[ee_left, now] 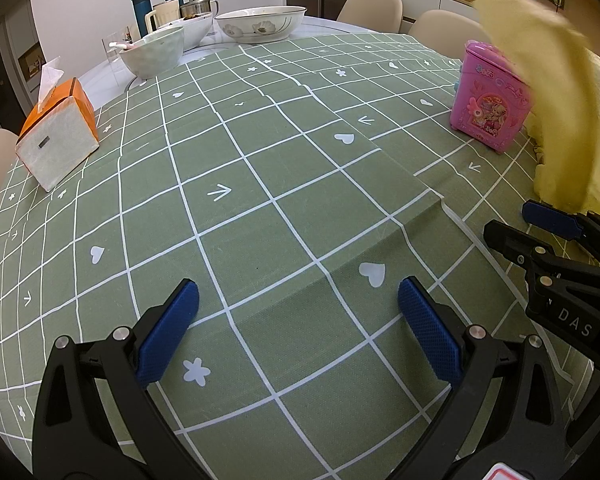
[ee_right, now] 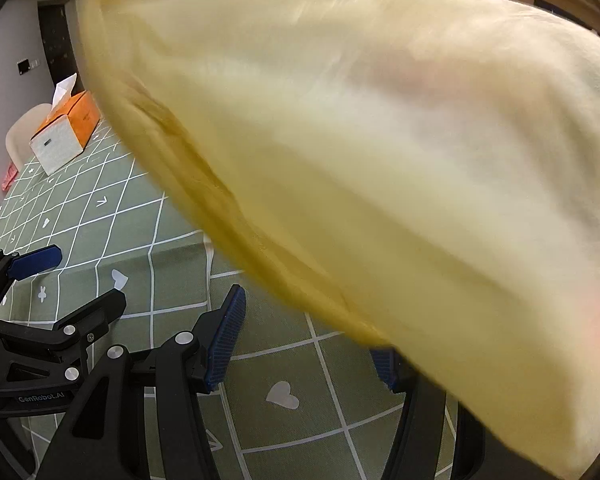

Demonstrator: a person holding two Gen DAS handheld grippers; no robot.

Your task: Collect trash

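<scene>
In the left wrist view my left gripper (ee_left: 298, 292) stands open low over the green checked tablecloth (ee_left: 260, 208), with only cloth between its blue pads. To its right sits my right gripper (ee_left: 508, 220), also open. In the right wrist view the right gripper (ee_right: 304, 352) holds nothing, and its right finger (ee_right: 384, 364) is partly hidden. A blurred pale yellow fuzzy fabric (ee_right: 380, 160) fills most of that view; whether it is a sleeve or a cloth I cannot tell. The same yellow fabric (ee_left: 560, 120) arcs down the right side, beside a pink lidded toy box (ee_left: 490, 104).
An orange and white tissue box (ee_left: 58, 136) stands at the left of the table. Bowls (ee_left: 260, 24), a jug and flasks (ee_left: 172, 4) crowd the far edge, with pale chairs (ee_left: 370, 4) behind. The left gripper (ee_right: 88, 276) shows at the right wrist view's left edge.
</scene>
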